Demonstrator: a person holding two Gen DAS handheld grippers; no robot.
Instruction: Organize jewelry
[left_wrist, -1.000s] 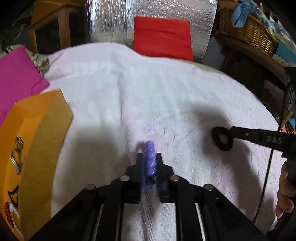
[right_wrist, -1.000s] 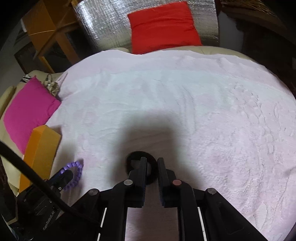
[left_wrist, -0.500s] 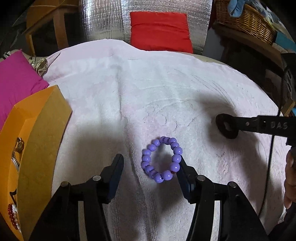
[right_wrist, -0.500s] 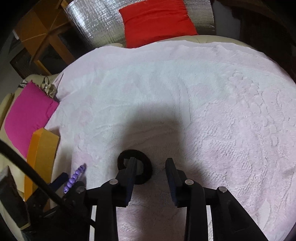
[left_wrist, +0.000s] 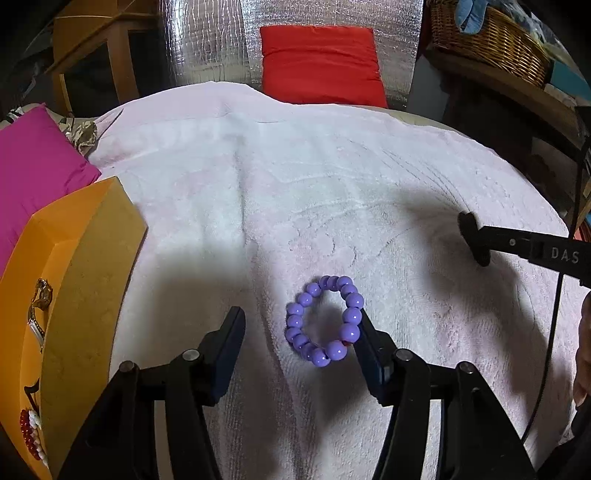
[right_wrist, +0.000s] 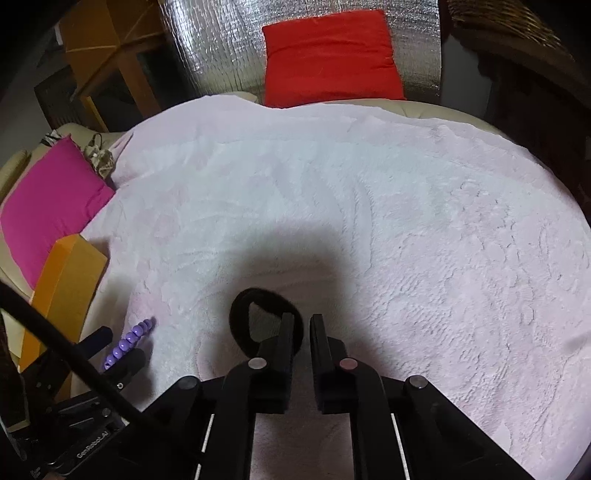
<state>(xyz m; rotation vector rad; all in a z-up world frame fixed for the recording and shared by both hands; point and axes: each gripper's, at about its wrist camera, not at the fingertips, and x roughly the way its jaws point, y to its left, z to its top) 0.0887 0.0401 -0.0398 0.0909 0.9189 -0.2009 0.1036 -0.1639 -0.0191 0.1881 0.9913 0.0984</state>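
Now the left gripper (left_wrist: 299, 334) has its jaws spread wide, and the purple bead bracelet (left_wrist: 325, 319) lies flat on the pale pink towel (left_wrist: 332, 184) between them, its right edge touching the inner face of the right-hand finger and well apart from the left-hand one. Nothing is gripped there. To the left of this gripper sits the orange jewelry box (left_wrist: 85, 280), with a few small pieces visible inside it, among them a red-and-white beaded item (left_wrist: 31, 435) near the bottom edge.

The right gripper (right_wrist: 303, 332) has its jaws drawn close together, with only a narrow gap between them. A black ring-shaped hair tie (right_wrist: 240, 317) hangs around the left-hand finger; whether it is actually pinched I cannot tell. In the left wrist view the same tie (left_wrist: 472, 236) shows at the tip of that gripper, above the towel.

A magenta cushion (right_wrist: 51, 206) lies beside the box, and a red cushion (right_wrist: 328, 55) stands against a silver foil sheet (right_wrist: 221, 40).
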